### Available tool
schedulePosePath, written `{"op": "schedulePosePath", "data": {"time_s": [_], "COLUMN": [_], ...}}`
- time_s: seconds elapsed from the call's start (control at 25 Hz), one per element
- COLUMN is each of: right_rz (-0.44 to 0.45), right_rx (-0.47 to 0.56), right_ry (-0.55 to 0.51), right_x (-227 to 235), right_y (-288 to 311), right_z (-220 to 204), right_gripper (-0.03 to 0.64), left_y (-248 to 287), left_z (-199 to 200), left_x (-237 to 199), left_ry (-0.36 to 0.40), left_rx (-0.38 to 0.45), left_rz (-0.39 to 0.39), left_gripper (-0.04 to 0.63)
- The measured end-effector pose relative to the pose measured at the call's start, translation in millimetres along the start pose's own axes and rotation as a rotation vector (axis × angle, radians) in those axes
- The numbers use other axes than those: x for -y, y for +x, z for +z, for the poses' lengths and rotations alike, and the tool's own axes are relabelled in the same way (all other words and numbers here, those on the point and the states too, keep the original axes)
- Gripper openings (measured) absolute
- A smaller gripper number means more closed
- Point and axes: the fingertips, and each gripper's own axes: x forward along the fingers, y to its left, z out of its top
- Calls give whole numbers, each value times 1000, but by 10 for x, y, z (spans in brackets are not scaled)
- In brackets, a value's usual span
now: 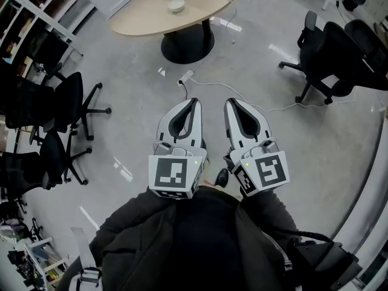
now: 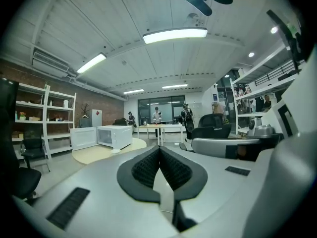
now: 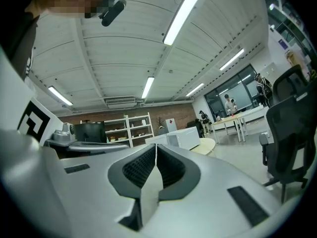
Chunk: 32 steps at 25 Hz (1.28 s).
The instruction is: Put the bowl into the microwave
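Observation:
A small white bowl [image 1: 176, 5] sits on the oval wooden table [image 1: 145, 18] far ahead of me; in the left gripper view the bowl [image 2: 115, 151] lies in front of the white microwave [image 2: 115, 135], whose door [image 2: 83, 138] stands swung out. The microwave [image 3: 185, 137] also shows small in the right gripper view. My left gripper [image 1: 195, 101] and right gripper [image 1: 229, 101] hang side by side in front of the person's chest over the grey floor, well short of the table. Both are shut with nothing between their pads.
Black office chairs stand at the left [image 1: 66, 105] and at the right [image 1: 330, 56]. A power strip [image 1: 186, 76] with a white cable lies on the floor between me and the table's black base [image 1: 187, 46]. Shelves [image 2: 44, 118] line the left wall; people [image 2: 156, 115] stand far back.

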Motion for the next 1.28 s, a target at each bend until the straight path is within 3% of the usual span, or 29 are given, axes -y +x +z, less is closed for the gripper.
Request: {"op": "schedulePosePath", "data": {"time_s": [0.56,0.88,1.28], "right_rz": [35,65,50], "right_rx": [-80,-120,-118], "right_ry": [-47,-67,-95], "right_x": [176,-24,186], "right_y": [1762,2607,3103], "right_z": [-75,-146,-95], "right_gripper": [9,9,9], "left_y": [1105,1402,1828], "left_z": [88,110,83], "left_x": [-1414,-2238,-2532], "left_ry": [-78,-128,-146], "left_rx": [35,62,58], "left_rz": [42,70,63], "left_gripper": [9,9,9]}}
